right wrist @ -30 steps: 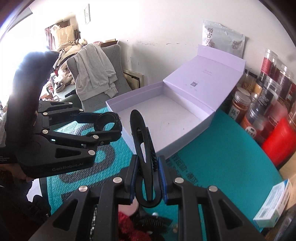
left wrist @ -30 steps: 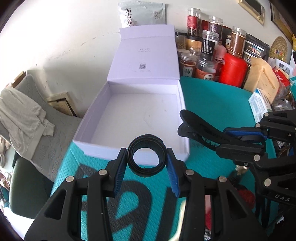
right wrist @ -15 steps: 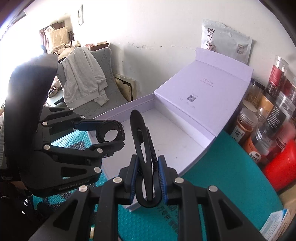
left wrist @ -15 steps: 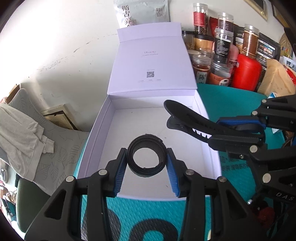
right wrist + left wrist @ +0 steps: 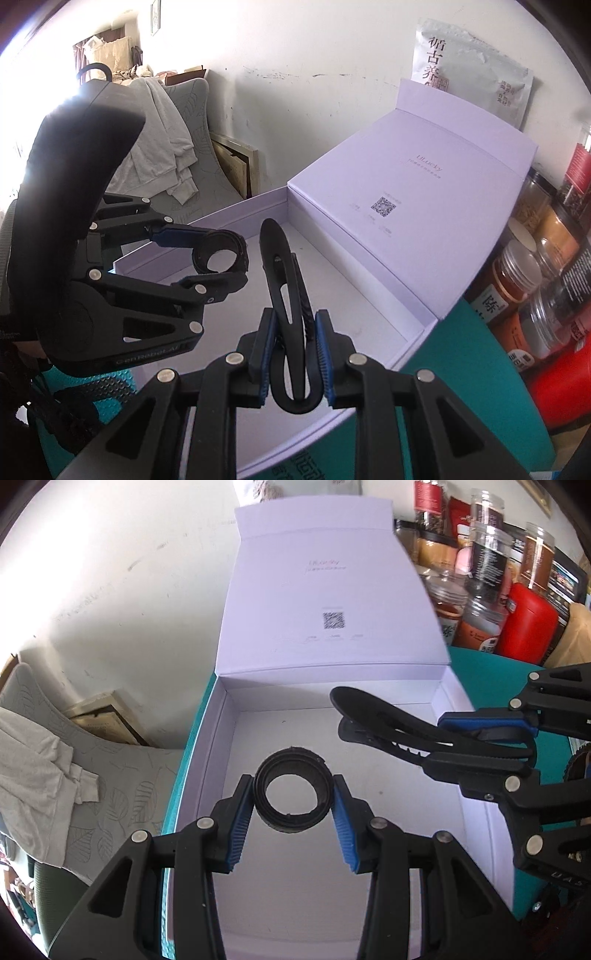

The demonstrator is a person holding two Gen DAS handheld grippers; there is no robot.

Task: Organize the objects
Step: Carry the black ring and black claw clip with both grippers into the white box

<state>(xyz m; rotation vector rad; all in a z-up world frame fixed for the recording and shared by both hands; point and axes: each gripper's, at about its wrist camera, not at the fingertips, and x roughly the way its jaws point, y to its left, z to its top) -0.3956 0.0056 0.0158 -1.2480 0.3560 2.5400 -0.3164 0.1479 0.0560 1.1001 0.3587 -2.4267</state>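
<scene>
1. Since a second ago both claws have travelled from over the teal mat to above the inside of the white box (image 5: 207,760); the box floor now fills the space under each.
2. The left claw (image 5: 293,794) is clamped on a black ring (image 5: 291,771), one blue pad at 9 o'clock of the ring and one at 3 o'clock. The ring hangs above the box floor, its hole facing the camera.
3. The right claw (image 5: 293,343) is closed on a black hair clip (image 5: 286,295), gripped near its looped end, the long tip pointing toward 12 o'clock in the right wrist view.
4. In the left wrist view the clip enters from 3 o'clock, its tip just beyond the ring at about 1 o'clock and apart from it. In the right wrist view the left claw and ring sit at 9 o'clock of the clip.
5. The box lid (image 5: 332,602) stands open at 12 o'clock against the wall, with a QR code printed on it.
6. Spice jars (image 5: 487,565) and a red container (image 5: 528,624) crowd the surface at 2 o'clock of the box.
7. A grey chair with a pale garment (image 5: 162,136) stands at 10 o'clock in the right wrist view.
</scene>
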